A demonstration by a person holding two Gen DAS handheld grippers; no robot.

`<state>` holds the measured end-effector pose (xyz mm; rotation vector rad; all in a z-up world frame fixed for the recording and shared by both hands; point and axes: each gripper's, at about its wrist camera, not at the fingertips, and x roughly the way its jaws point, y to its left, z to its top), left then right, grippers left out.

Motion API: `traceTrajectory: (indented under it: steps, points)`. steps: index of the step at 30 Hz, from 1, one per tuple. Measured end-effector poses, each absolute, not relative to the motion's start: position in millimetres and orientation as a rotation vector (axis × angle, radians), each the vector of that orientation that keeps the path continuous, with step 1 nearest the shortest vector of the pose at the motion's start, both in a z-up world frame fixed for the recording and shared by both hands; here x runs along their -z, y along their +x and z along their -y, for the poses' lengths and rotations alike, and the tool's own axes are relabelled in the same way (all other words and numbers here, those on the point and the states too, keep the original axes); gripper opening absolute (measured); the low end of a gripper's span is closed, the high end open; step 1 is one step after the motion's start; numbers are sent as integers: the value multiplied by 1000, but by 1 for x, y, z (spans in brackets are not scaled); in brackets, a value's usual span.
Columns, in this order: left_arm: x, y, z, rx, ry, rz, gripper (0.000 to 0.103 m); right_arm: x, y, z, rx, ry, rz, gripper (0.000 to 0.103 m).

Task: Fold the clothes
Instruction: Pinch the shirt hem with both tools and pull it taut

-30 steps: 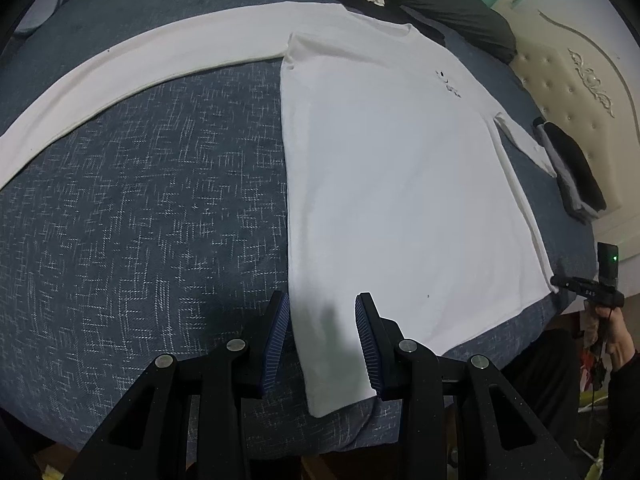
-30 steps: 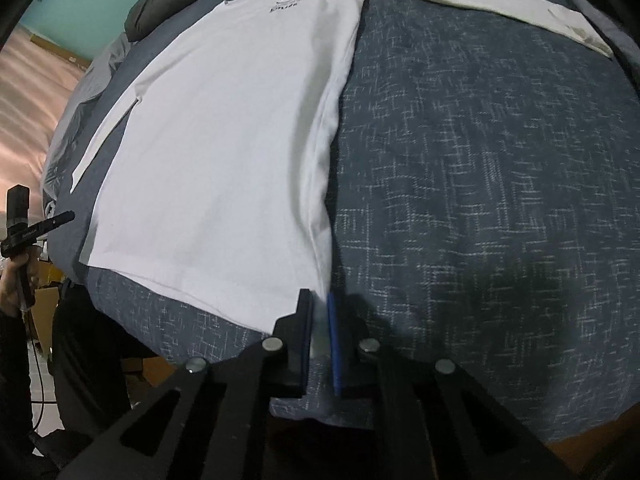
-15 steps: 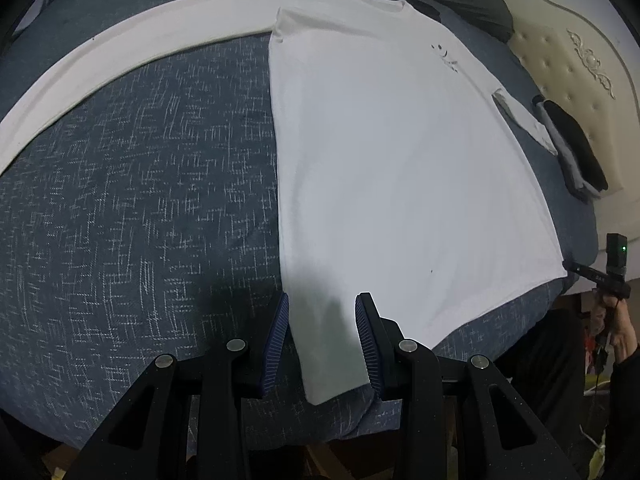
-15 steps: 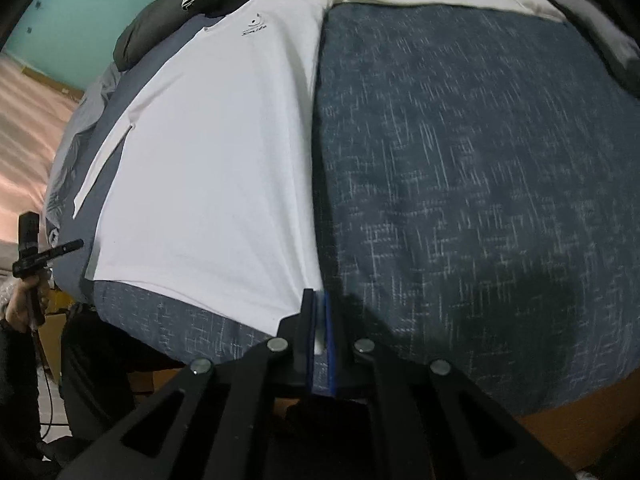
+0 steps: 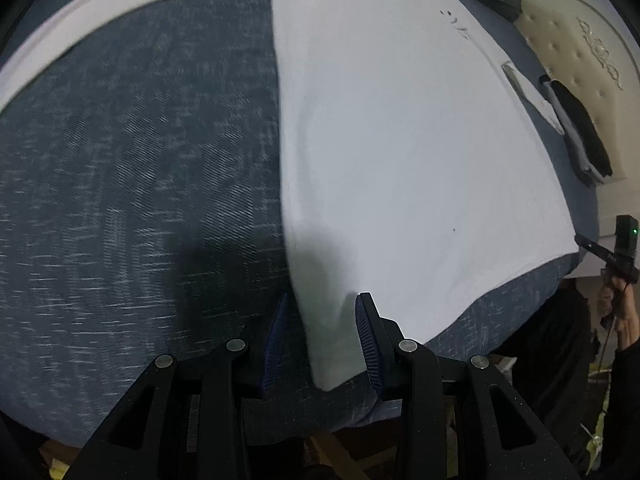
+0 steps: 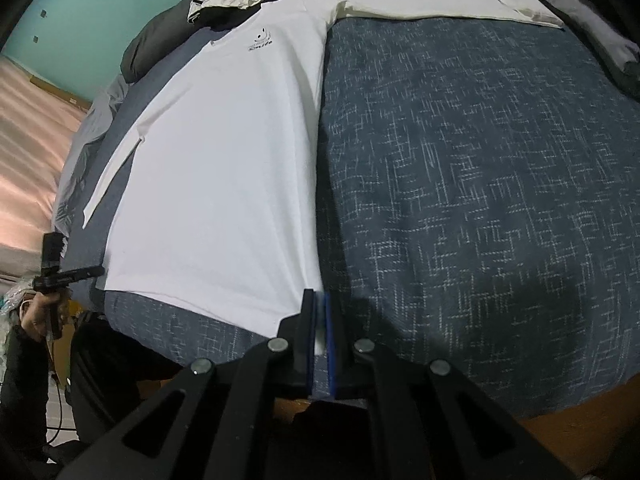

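On the blue bedspread (image 6: pixel 480 200) the white shirt (image 6: pixel 224 168) lies flat, long axis running straight away from both tools. Left gripper (image 5: pixel 320 332) straddles one hem corner, jaws wide; right gripper (image 6: pixel 318 332) pinches the opposite hem corner tight.

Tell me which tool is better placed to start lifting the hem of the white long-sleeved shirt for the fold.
Right. The right tool is shut on one hem corner of the white long-sleeved shirt. The left tool is open around the other corner, gripping nothing.
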<state>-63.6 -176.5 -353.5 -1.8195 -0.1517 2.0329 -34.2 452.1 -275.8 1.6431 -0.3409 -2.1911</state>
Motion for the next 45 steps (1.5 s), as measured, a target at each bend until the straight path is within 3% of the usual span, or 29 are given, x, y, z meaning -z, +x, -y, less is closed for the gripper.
traceTrajectory:
  steps: [2,3,13,22,25,28,31,45]
  points:
    - [356,-62,174,-2020,-1809,135,5,274,-34,-454,2194,1635,347,4]
    - [355,-61,172,-2017,-1799,118,2,272,-34,-455,2195,1631,351,4]
    - [303,-52,192,-2073,-1665,61,2,282,-30,-447,2155,1685,286,4]
    - [328,-55,194,-2037,-1739,77,2,301,-38,-440,2071,1768,266,5]
    - [335,-57,194,-2038,-1743,88,2,286,-49,-450,2083,1748,290,14]
    - [340,-59,195,-2031,-1758,101,2,263,-77,-461,2147,1666,338,27]
    - [347,-59,194,-2026,-1773,102,2,249,-115,-464,2204,1597,387,31]
    - [355,-62,187,-2028,-1806,54,4,291,-299,-412,2273,1597,463,32]
